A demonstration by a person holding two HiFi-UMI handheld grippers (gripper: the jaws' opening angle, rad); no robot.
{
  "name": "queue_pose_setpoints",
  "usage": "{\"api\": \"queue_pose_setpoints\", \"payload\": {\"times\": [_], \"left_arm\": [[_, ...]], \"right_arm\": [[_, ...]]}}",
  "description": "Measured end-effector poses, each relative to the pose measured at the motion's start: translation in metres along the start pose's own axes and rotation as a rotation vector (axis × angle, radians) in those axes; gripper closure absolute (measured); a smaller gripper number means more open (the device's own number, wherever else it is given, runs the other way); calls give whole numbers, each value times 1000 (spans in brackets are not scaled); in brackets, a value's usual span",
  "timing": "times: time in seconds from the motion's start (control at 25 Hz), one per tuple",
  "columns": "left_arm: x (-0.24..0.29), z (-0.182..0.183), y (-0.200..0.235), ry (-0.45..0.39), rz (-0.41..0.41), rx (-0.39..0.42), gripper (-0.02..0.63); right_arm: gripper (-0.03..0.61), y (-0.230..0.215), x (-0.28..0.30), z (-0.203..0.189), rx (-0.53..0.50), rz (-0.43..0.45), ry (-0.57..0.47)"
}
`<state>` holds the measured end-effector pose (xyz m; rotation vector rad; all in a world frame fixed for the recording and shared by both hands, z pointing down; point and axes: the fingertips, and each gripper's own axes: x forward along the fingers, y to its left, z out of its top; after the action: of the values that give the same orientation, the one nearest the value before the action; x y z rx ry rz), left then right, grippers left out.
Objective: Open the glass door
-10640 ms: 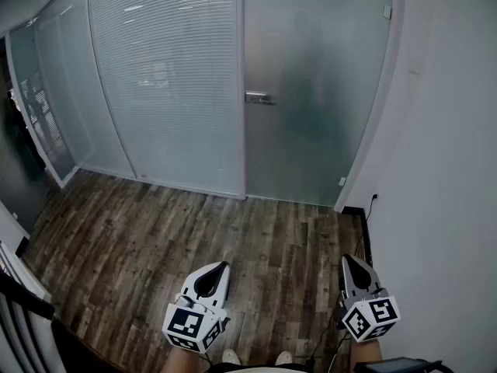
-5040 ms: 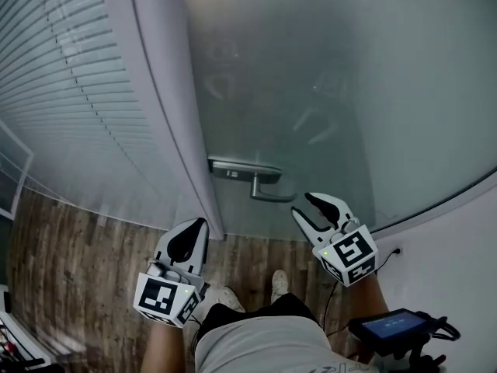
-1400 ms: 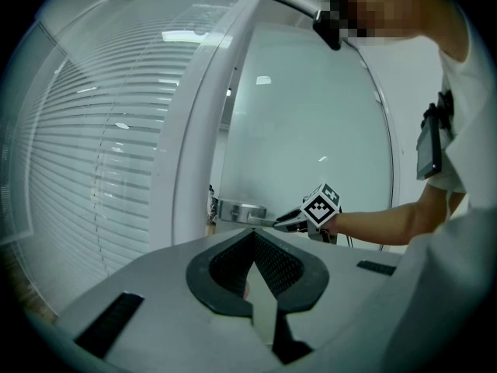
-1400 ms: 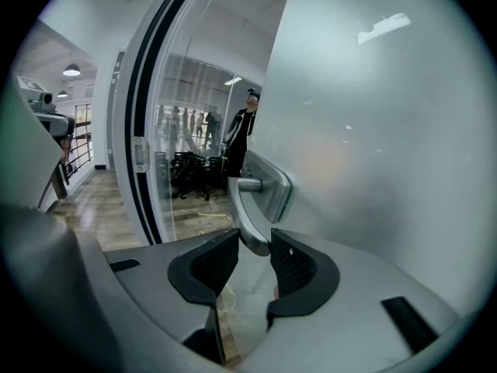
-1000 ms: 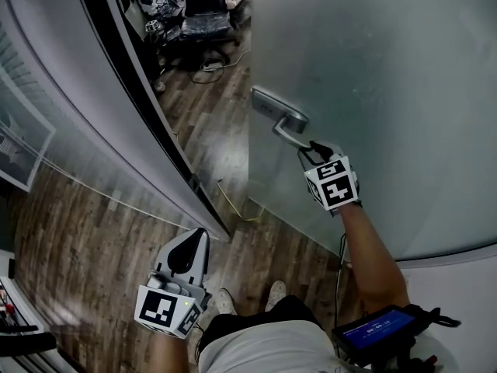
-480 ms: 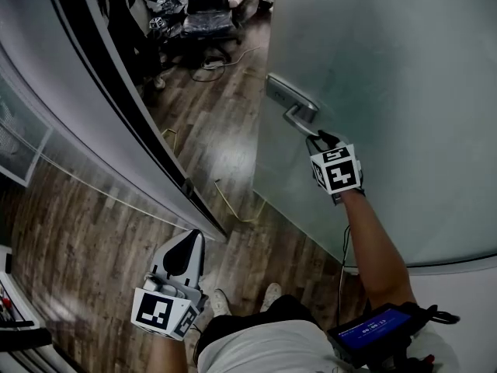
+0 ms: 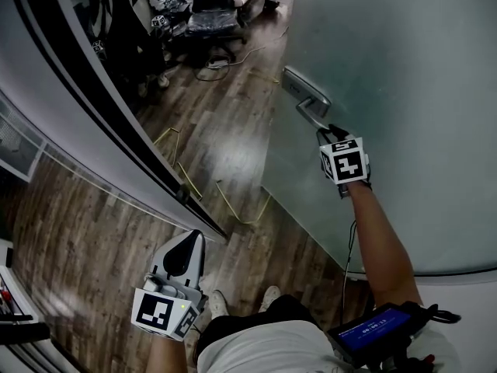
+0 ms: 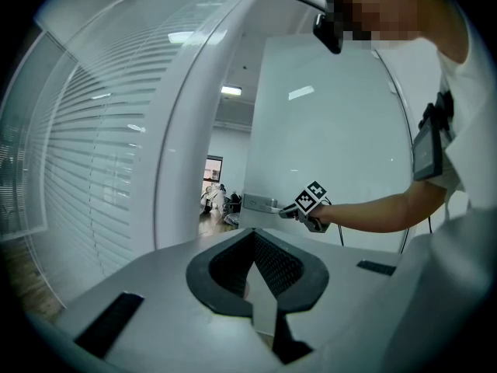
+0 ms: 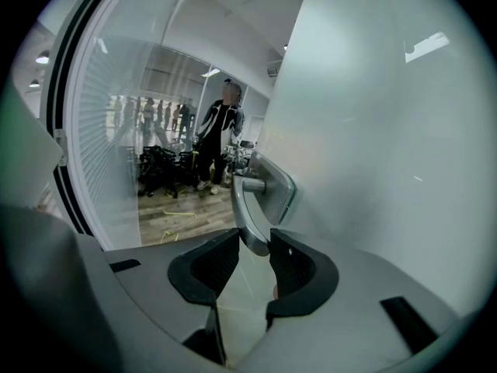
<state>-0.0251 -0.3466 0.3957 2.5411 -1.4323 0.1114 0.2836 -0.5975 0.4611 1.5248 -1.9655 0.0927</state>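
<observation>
Looking steeply down, we are holding the left tongs [image 7: 192,238] low and close to our body, above the wood floor [image 7: 93,231]. Their two jaws are pressed together at the tips, with nothing between them and nothing touching them. A small screen [image 7: 371,331] is sitting at our right hip.

Farther out on the right, our bare right arm is reaching forward to the right tongs [image 7: 329,131]. Their jaws are standing fairly wide, yet they are pinching the free end of the door handle [image 9: 250,208]. The curved metal lever is running in between the two dark pads, filling the gap and touching both.

The handle is sitting at the left edge of the glass door [image 7: 404,84], a frosted pane that is filling the right side of the scene. The door is standing open, well apart from the dark door frame [image 7: 128,127] on the left. Loops of yellow cable [image 7: 227,202] are lying on the floor in the gap between them.

Beyond the doorway, a black office chair [image 7: 210,18] is showing, and a person [image 9: 217,142] in dark clothes is standing far off.
</observation>
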Motion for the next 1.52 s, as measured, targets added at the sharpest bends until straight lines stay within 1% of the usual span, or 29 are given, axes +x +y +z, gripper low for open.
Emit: {"api": "queue_pose_setpoints", "payload": {"times": [0.28,0.4,0.52,0.76,0.88,1.0,1.08,1.16,1.24,1.28,1.4,1.52], "left_arm": [[-9,-2,2,-3,24,-3,614],[-13,-8,-4,-5,34,-2,614],[-14,-11,-9,-8,42,-2,614],[0,-9,-11,0,52,-7,614],[-10,-11,-14,-5,53,-2,614],[-19,-10,-6,-16,59,-7,614],[-21,-8,1,-19,58,-14,614],[-17,-6,6,-23,46,-17,614],[-10,-3,8,-31,25,-13,614],[-5,0,9,-36,13,-8,614],[9,7,11,-44,-22,15,614],[18,10,5,-49,-60,33,614]], "right_arm": [[453,-15,2,1,17,-48,11],[453,-21,1,-6,22,-63,10],[453,-29,0,-12,17,-61,13],[457,-49,18,-9,20,-56,22],[456,-53,8,-11,10,-95,13],[456,-56,-9,-4,24,-154,-32],[456,-52,-26,8,43,-168,-82],[459,-43,-45,21,59,-164,-149],[514,-33,-66,34,73,-154,-220],[532,-28,-75,40,79,-150,-253],[546,-18,-101,55,102,-142,-328],[555,-14,-129,56,134,-149,-377]]}}
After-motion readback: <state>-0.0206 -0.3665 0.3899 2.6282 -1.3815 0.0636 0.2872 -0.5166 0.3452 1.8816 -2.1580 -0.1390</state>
